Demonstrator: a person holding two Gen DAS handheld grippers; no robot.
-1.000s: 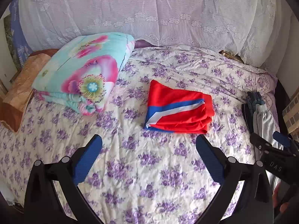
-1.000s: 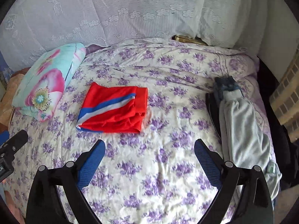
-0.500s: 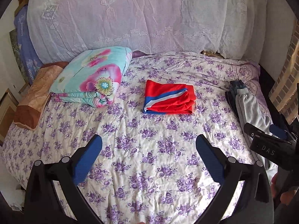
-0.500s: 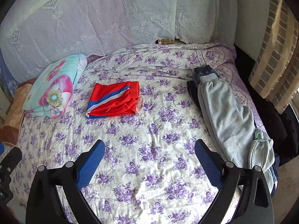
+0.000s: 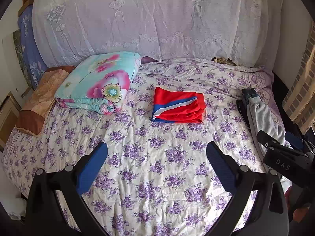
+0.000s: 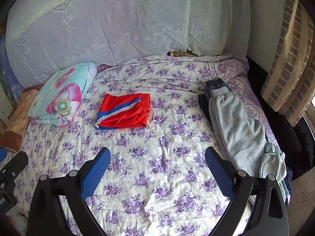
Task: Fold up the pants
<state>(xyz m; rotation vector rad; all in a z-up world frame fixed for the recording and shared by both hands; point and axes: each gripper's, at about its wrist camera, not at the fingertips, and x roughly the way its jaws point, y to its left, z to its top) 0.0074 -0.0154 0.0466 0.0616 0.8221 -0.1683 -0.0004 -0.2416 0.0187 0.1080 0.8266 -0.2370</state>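
Note:
Red pants with a blue and white stripe [image 5: 178, 107] lie folded in a neat rectangle on the bed, also in the right wrist view [image 6: 124, 111]. My left gripper [image 5: 156, 151] is open and empty, held well back above the near part of the bed. My right gripper [image 6: 157, 156] is open and empty too, likewise well short of the red pants. Grey fleece pants [image 6: 236, 125] lie stretched out along the bed's right edge on top of darker clothes; they also show in the left wrist view [image 5: 263, 118].
The bed [image 5: 157, 177] has a white sheet with purple flowers. A folded floral quilt [image 5: 98, 82] and a brown pillow [image 5: 39, 102] lie at the far left. A lace curtain [image 5: 157, 19] hangs behind. A brick wall [image 6: 291, 59] stands at the right.
Both grippers have pulled back and risen away from the folded red pants, so more of the bed shows. The pants have not moved.

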